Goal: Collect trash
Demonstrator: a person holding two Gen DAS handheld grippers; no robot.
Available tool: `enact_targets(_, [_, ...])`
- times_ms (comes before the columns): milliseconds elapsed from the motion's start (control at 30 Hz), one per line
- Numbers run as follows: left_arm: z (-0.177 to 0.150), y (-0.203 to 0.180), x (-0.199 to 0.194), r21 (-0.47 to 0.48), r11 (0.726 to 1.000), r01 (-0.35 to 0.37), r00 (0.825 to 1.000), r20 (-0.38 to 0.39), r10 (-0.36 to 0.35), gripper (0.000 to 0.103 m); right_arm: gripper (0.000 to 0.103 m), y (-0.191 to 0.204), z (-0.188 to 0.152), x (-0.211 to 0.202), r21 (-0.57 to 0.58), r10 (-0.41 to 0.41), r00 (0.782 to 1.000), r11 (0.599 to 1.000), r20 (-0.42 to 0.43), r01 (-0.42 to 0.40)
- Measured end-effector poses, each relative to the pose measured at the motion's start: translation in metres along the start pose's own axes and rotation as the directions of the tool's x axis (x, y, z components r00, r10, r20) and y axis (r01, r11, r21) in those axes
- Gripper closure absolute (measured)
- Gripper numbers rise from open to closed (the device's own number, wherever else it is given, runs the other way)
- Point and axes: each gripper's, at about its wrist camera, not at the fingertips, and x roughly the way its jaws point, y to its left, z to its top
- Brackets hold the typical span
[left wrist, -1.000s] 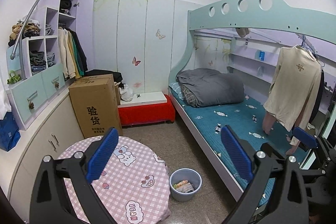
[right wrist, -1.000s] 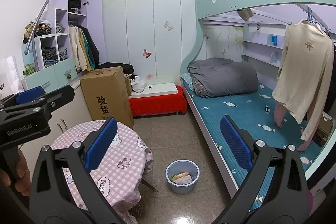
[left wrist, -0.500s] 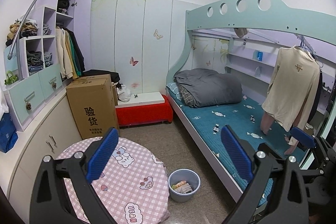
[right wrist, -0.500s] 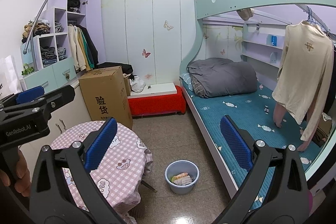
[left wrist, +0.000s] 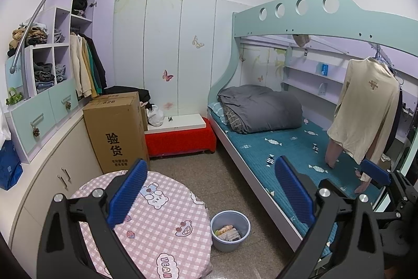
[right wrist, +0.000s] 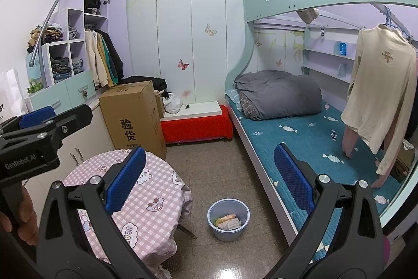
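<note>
A pale blue trash bin [left wrist: 230, 230] stands on the floor between the round table and the bed, with wrappers and paper [left wrist: 226, 232] inside. It also shows in the right wrist view [right wrist: 228, 218] with its trash [right wrist: 227, 221]. My left gripper [left wrist: 210, 194] is open and empty, held high over the table edge. My right gripper [right wrist: 209, 181] is open and empty, also held high. The left gripper also shows at the left edge of the right wrist view [right wrist: 36, 132].
A round table with a pink checked cloth [left wrist: 156, 221] is at lower left. A bunk bed with a teal mattress [left wrist: 292, 148] runs along the right. A tall cardboard box [left wrist: 116, 132] and a red bench [left wrist: 180, 137] stand at the back. Cabinets [left wrist: 47, 174] line the left wall.
Both views have shifted only slightly; the left view has drifted a little. Both grippers stay open and empty.
</note>
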Motion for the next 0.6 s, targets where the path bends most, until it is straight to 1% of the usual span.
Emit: enact_targets(600, [0.0002, 0.0001, 0.0007, 0.000, 1.000, 0.003, 1.000, -0.001, -0.003, 0.007, 0.007, 0.0012, -0.0021, 0.0023, 0.001, 0.000, 1.000, 1.000, -0.002, 0.000])
